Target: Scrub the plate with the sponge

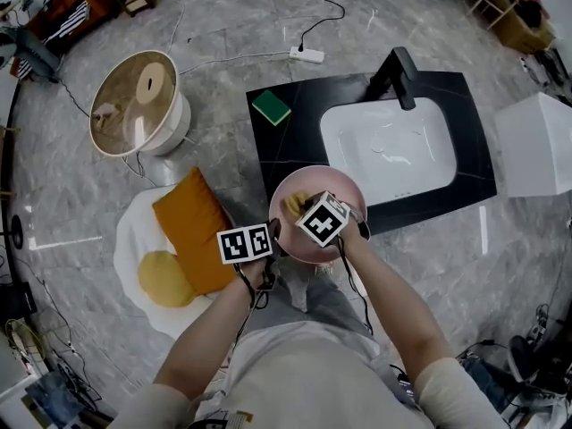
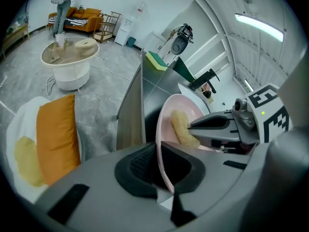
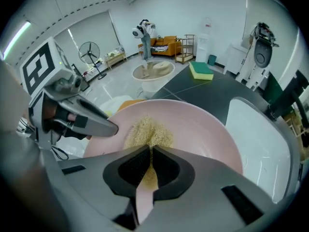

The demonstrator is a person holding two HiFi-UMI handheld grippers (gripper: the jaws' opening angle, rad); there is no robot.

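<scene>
Nearest to view are the person's two forearms, each reaching forward with a gripper, and the two meet at the plate.

Left gripper (image 2: 157, 151): clenched on the near rim of the pink plate (image 1: 344, 190). The rim sits between its black pads, and this grip alone carries the plate.

Right gripper (image 3: 150, 151): clenched on the tan sponge (image 3: 147, 132), its jaws drawn together on the fibrous pad. The sponge is pressed flat against the plate's inner face, left of centre and close to the rim held by the left gripper.

Plate: held tilted over the front left corner of the black counter (image 1: 286, 150), just beside the white sink basin (image 1: 389, 150). I cannot tell whether its far edge touches the counter.

Other items noted:
- A green sponge (image 1: 271, 107) lies on the counter's far left corner, well apart from the plate.
- A black faucet (image 1: 395, 71) stands at the back of the basin.
- A white box (image 1: 536, 146) stands to the right of the counter.
- On the floor to the left, a white seat (image 1: 134, 239) carries an orange cushion (image 1: 189, 231) and a round yellow cushion (image 1: 164, 278).
- A round table (image 1: 134, 101) stands beyond the seat.
- A power strip (image 1: 307, 54) lies on the marble floor behind the counter.
</scene>
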